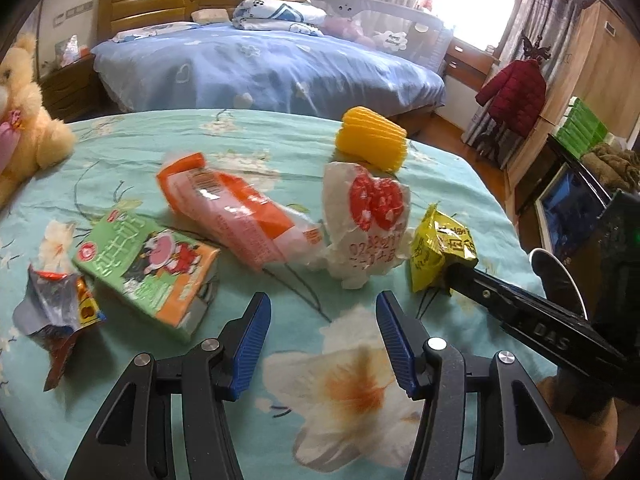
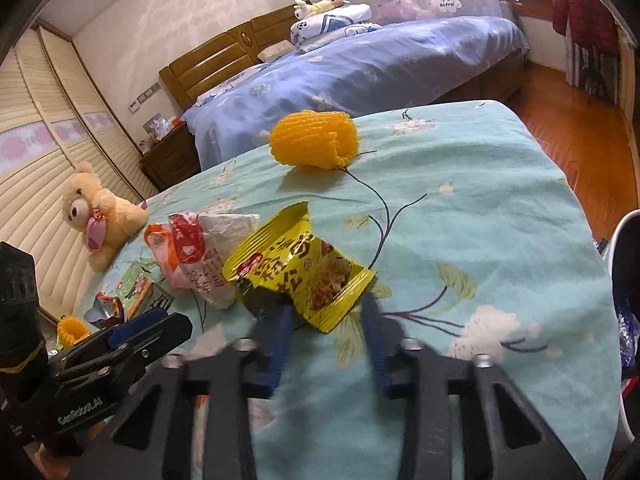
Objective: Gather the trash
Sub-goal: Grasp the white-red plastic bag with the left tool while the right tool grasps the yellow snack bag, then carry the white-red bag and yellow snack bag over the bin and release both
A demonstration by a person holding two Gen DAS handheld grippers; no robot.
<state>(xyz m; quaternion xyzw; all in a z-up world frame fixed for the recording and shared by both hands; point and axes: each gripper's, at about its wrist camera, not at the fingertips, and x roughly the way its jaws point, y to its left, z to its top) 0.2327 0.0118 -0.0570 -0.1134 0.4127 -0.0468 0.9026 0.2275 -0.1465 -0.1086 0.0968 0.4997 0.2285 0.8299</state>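
Right tool [image 2: 326, 316] is at the yellow packet [image 2: 304, 268], grip unclear; left tool [image 1: 320, 320] half open, empty. Next: lift it toward the bin at 3 o'clock, I'd guess.

A bed covered by a teal floral sheet [image 1: 248, 136] carries all items. Ahead of the left jaws and to their left, a green drink carton [image 1: 148, 268] and a crumpled foil wrapper [image 1: 56, 308] are seen; straight ahead lie an orange-and-pink plastic packet [image 1: 240, 208] and a white bag with red print [image 1: 364, 220], with a yellow foam net [image 1: 372, 144] beyond them. A yellow snack packet [image 2: 300, 268] is noted at the tips of the right jaws, and a plush bear [image 2: 100, 212] sits far off to their left.
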